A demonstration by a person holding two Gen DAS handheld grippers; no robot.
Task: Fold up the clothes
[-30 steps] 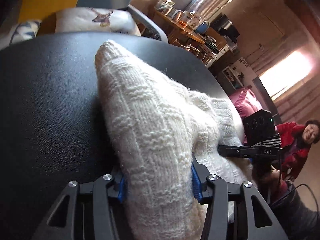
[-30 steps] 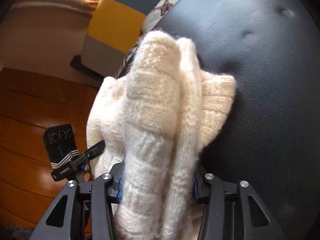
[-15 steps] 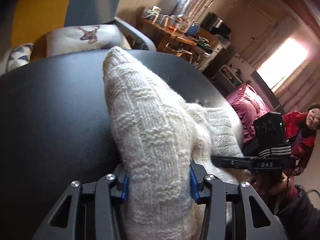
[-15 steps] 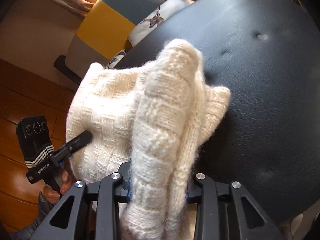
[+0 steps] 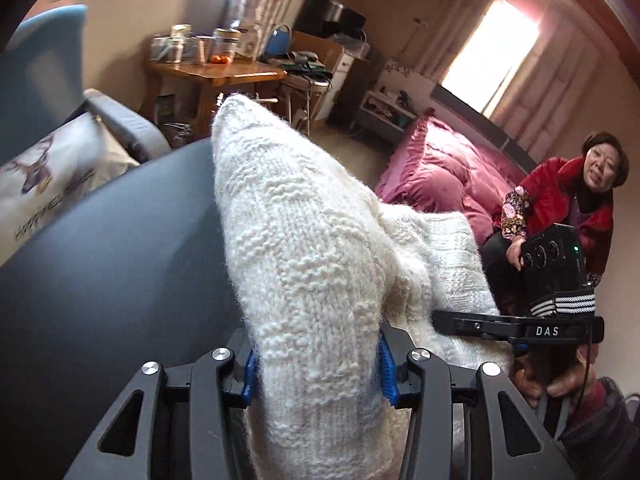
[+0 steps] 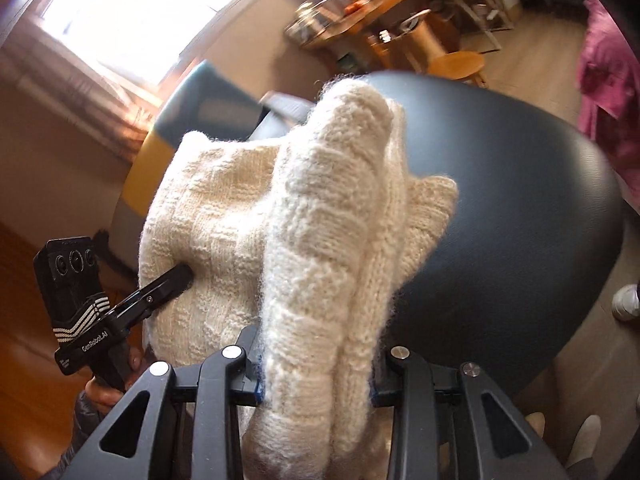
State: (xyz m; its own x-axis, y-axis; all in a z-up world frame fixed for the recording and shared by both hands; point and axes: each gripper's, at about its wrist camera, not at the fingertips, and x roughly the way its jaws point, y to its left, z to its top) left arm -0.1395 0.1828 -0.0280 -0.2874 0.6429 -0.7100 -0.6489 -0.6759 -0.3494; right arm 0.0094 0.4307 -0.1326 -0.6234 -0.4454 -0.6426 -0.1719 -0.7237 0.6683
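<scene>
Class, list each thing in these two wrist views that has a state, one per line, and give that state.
Left tongs: shut on the cream sweater.
Right tongs: shut on the cream sweater.
Cream sweater: bunched, held up in both tongs above the black padded surface.
Black padded surface: bare where visible beside the sweater.
Pink bedding: rumpled.

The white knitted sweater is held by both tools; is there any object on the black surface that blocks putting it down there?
Nothing visible blocks it. Both the left tool and right tool are clamped on the cream sweater, and the black padded surface beyond it looks bare; the part under the sweater is hidden.
</scene>
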